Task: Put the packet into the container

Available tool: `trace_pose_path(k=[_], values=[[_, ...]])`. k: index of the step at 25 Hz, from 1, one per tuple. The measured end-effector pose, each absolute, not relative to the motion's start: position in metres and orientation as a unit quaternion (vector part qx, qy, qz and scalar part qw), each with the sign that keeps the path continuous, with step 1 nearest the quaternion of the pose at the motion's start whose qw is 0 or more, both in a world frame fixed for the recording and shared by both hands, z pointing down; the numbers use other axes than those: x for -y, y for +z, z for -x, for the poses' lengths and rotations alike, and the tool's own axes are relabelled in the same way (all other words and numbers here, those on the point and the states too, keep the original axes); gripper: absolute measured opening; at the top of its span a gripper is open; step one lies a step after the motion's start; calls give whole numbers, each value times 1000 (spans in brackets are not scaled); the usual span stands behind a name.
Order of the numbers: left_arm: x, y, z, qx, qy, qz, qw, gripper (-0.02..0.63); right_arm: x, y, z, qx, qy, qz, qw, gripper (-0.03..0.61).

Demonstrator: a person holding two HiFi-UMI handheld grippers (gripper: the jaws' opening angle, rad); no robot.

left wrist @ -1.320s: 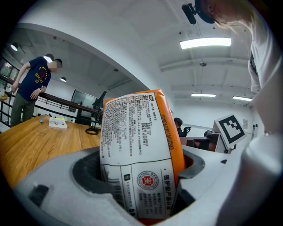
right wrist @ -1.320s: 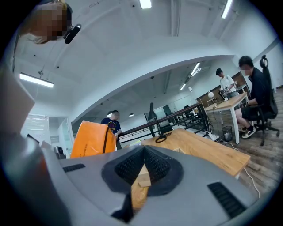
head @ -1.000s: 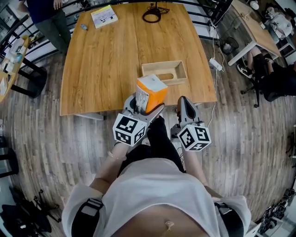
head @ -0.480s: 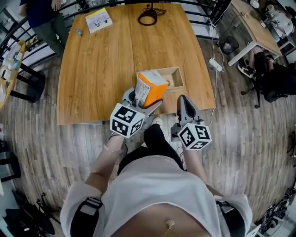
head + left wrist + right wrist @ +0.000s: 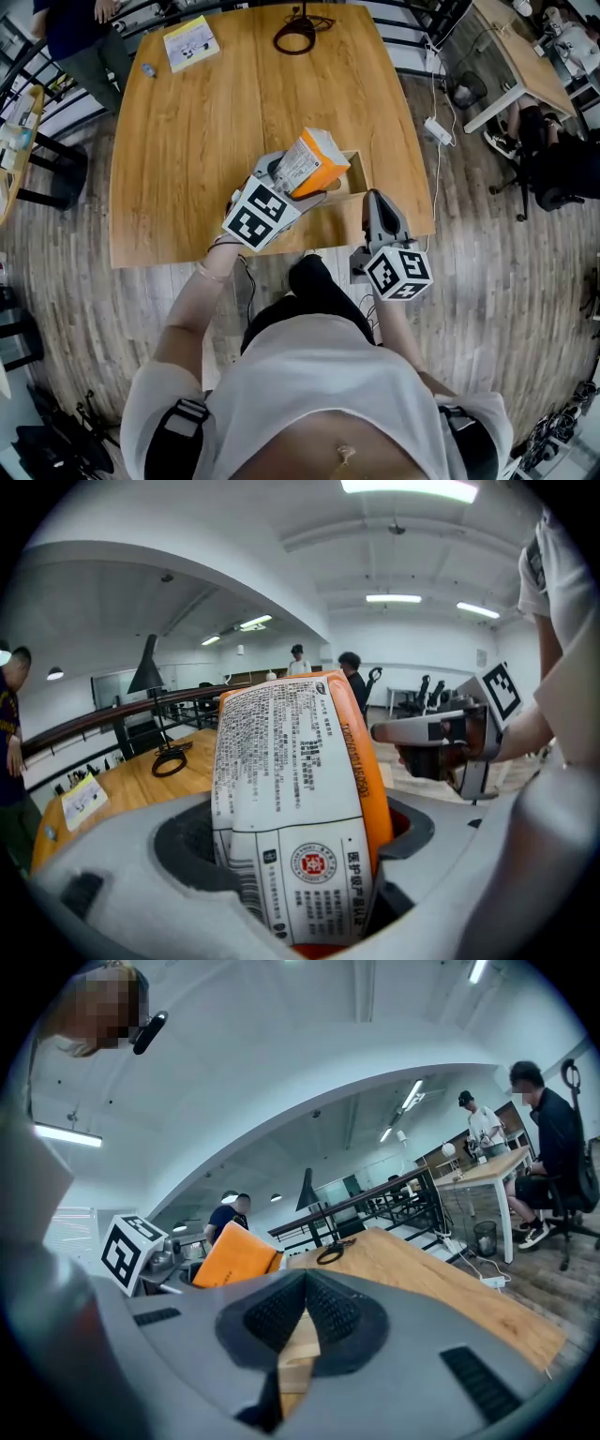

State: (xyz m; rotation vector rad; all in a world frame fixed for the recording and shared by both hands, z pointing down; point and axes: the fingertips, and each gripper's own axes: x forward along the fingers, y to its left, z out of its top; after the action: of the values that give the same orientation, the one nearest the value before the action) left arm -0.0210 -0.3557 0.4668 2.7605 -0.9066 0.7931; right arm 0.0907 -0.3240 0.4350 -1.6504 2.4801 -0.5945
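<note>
- While the left gripper [image 5: 284, 180] pinches the orange-and-white packet [image 5: 314, 159] by its lower end, we see it tilted over the wooden container [image 5: 360, 174] at frame centre.
- Its long axis leans toward upper right, and the opening lies just beyond the jaws.
- Right gripper [image 5: 378, 204], lower right, has its jaws pressed together on nothing.
- We judge this the left's drop.

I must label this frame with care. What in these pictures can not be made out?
Inside of the container: head view, mostly covered by the packet and the left gripper.
Container: left gripper view, hidden behind the packet.
Print on the booklet: head view, too small to read.
Packet's small text: left gripper view, too fine to read.
</note>
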Motion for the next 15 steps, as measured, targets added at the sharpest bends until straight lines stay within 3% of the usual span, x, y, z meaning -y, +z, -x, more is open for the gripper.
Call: trace_pose_path(k=[7,15], values=[[369,492,5,212,376,-902,-7,394,326,443,-104,-806,-203,553,49,12],[373,517,-11,142,451,-881,-29,394,324,446,-113,-798,-207,563,56,12]])
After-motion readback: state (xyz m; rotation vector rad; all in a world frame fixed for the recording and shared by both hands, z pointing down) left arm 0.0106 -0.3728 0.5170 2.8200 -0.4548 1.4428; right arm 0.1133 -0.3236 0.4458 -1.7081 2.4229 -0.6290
